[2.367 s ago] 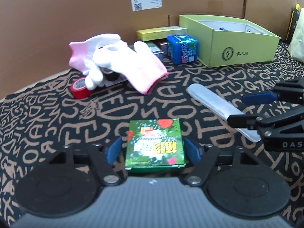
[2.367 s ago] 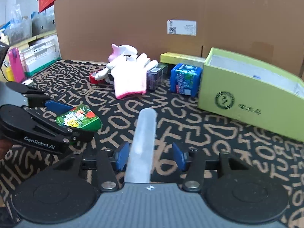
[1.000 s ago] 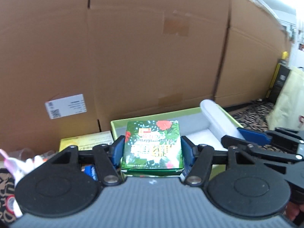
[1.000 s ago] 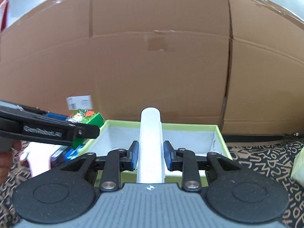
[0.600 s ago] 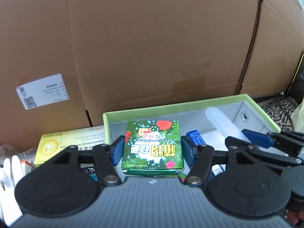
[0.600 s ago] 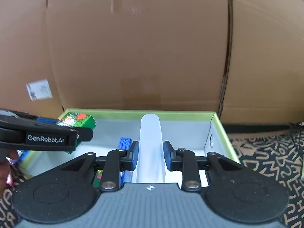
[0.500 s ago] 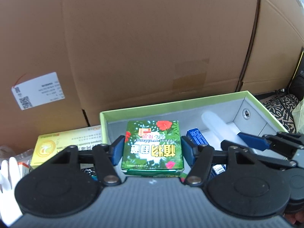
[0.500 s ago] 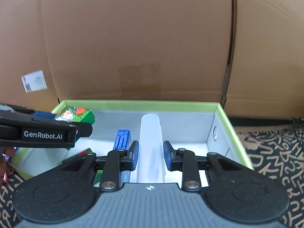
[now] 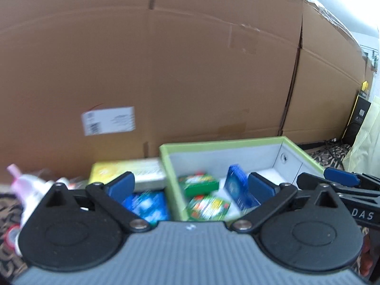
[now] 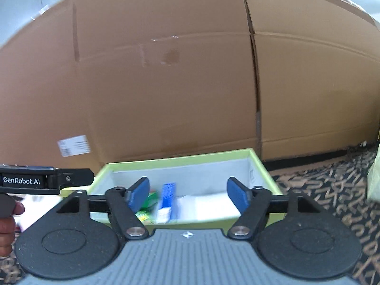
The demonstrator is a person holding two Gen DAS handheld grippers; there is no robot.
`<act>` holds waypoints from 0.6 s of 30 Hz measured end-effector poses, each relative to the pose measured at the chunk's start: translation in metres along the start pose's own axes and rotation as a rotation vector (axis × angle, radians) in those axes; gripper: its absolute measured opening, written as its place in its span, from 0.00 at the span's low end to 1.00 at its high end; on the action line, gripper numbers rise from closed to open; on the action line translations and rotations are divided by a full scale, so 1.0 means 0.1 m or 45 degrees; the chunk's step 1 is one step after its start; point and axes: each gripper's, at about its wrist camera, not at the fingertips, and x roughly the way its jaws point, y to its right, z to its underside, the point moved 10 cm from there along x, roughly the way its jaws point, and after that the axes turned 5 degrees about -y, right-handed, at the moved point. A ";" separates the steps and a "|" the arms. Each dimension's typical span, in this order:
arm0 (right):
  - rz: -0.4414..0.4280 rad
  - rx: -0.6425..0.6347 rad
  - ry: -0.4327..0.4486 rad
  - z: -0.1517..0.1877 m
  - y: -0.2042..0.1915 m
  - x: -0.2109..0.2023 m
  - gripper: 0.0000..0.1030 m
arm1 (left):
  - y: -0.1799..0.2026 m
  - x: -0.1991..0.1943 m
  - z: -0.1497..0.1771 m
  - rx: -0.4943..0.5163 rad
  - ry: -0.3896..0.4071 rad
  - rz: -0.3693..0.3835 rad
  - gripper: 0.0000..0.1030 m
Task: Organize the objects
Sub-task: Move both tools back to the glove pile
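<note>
Both grippers, which half a second ago held a green floral carton and a translucent white tube over the box, now stand empty with blue pads spread wide: left gripper [image 9: 190, 187], right gripper [image 10: 187, 193]. Lime-green cardboard box [image 9: 225, 143], one, rectangular, open-topped, pale grey lining, a small round fitting on its right end wall; it stands against a brown corrugated cardboard backdrop [image 9: 190, 71] bearing one white printed label [image 9: 108, 120]. Contents seen from the left wrist: two green floral cartons, one [image 9: 198, 185] lying behind the other [image 9: 209, 207], both motion-blurred; one blue carton [image 9: 237, 185] on edge beside them; a white patch on the box floor to its right, too blurred to identify. Right wrist view shows the same box [image 10: 178, 161] with the blue carton [image 10: 167, 198] upright near the middle. Outside the box, to its left: one flat yellow box [image 9: 128, 172] against the backdrop; one blue-and-white packet [image 9: 147, 205] in front of it; white and pink gloves [image 9: 21, 185], count unclear; one red tape roll [image 9: 10, 235] at the frame edge. Black cloth with tan lettering [image 10: 332, 190] covers the table.
</note>
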 end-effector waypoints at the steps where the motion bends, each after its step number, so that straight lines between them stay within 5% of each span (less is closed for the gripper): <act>1: -0.024 0.009 -0.003 0.06 -0.06 -0.05 0.77 | -0.07 -0.12 0.08 -0.002 -0.003 -0.013 1.00; 18: -0.278 -0.090 -0.278 1.10 -1.38 0.11 0.79 | -1.59 -0.85 1.35 -0.277 -0.180 -0.327 1.00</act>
